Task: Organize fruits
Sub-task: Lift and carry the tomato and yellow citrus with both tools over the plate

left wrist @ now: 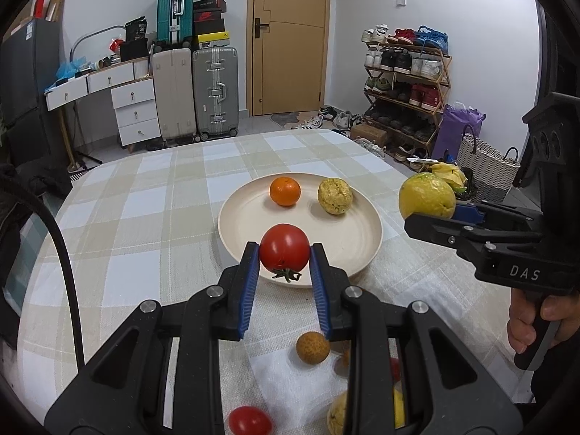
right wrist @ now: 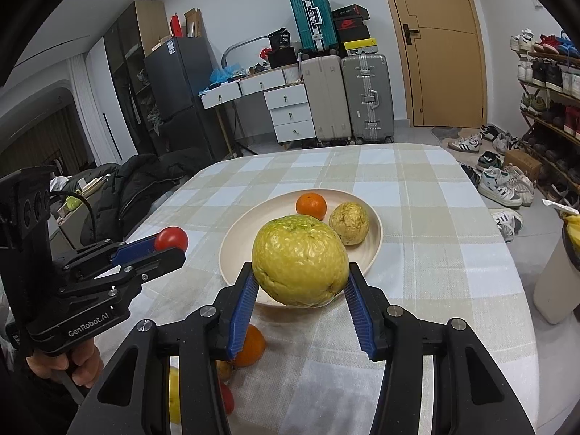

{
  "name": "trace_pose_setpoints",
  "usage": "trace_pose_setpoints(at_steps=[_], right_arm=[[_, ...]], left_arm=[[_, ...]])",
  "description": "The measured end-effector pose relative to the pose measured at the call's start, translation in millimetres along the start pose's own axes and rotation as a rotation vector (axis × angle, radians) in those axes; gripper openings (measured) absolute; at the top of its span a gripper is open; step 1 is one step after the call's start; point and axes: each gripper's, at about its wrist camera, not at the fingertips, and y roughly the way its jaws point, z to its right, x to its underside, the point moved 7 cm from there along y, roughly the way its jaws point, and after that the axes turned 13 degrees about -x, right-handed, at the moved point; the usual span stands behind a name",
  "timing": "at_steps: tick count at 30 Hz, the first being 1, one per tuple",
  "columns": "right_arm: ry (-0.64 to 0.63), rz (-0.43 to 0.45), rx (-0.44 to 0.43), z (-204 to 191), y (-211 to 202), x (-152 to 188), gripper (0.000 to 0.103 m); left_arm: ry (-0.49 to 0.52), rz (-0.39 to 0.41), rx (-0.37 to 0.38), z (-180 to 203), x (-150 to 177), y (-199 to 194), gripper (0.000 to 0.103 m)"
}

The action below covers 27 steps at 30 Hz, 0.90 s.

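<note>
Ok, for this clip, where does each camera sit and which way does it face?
Left wrist: on the left tool, facing over the plate toward the door; it grips a tomato. The right tool and hand show.
Right wrist: on the right tool, same heading; it grips a large yellow-green fruit. The left tool and hand show.
Shared: plate, orange, wrinkled yellow fruit.
</note>
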Motion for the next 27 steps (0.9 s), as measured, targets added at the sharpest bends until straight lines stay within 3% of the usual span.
trace_pose_setpoints(at_steps=[27], right_arm=[[0.023,-0.075,-0.011,8.1,32.4,0.2,0.049]], left_arm=[[-0.011,-0.07,-0.037,2.5,-6.8,80.7,0.025]])
